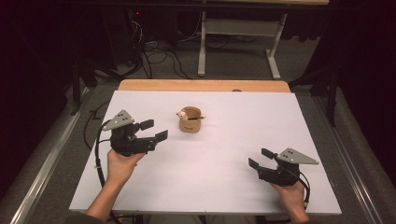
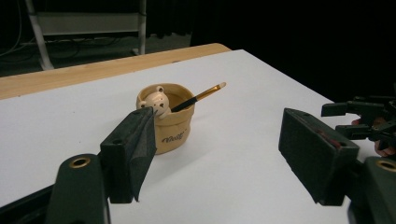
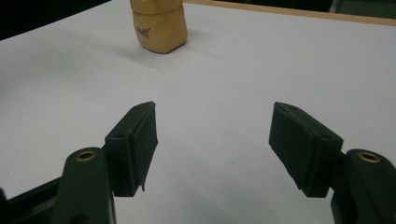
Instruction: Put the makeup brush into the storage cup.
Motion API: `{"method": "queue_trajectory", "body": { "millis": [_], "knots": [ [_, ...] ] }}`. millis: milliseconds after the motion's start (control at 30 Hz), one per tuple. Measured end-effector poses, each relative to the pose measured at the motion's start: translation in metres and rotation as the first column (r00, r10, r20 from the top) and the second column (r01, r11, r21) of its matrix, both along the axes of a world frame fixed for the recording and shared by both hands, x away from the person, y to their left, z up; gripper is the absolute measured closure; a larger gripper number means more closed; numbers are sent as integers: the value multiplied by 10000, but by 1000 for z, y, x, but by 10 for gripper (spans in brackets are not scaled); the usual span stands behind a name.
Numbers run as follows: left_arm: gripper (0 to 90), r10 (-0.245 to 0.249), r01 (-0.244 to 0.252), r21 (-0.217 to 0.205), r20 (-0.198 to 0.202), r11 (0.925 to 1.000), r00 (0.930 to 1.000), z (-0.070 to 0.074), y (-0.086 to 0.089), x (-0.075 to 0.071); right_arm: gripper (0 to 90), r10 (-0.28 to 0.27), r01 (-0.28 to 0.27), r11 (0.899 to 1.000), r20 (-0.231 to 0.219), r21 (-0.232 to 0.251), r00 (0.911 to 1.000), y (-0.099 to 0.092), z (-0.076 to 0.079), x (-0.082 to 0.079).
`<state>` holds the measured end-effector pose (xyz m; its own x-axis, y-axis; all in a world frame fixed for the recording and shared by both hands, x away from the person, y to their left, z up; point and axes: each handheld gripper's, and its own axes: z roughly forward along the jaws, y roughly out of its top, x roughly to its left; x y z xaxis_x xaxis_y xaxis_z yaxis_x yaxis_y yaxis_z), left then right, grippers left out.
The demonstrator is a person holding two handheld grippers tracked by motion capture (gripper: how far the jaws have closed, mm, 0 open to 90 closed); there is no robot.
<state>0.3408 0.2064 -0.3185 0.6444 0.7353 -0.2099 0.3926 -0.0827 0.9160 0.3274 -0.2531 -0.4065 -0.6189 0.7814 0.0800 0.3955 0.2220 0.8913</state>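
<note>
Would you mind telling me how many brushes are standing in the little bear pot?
1: a single brush leans in the tan bear pot near the table's middle, its tip past the rim. The pot's depth could hide others.

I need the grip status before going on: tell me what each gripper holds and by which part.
Nothing is held. The left gripper and the right gripper both stand open over the table, apart from the pot with the brush in it.

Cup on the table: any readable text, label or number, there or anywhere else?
One dark script word on the side of the tan cup, too blurred to read for certain; it looks like "Violet".
The brush in the cup bears no legible marks.
No other text legible.
</note>
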Motion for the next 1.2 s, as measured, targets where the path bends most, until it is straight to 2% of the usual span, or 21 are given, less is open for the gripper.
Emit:
{"method": "queue_trajectory", "body": {
  "millis": [700, 1167, 1200],
  "knots": [
    [276, 251, -255, -176, -211, 9995, 9995, -15, 13, -9, 343, 49, -49, 10000, 44, -14, 10000, 1, 0, -1],
    [276, 564, -578, -415, -334, 9975, 9978, -26, 23, -14, 343, 29, -29, 10000, 23, 9, 10000, 1, 1, -1],
    [275, 634, -644, -331, -305, 9974, 9975, -27, 23, -14, 343, 26, -26, 10000, 21, 15, 10000, 1, 1, -1]
  ]
}}
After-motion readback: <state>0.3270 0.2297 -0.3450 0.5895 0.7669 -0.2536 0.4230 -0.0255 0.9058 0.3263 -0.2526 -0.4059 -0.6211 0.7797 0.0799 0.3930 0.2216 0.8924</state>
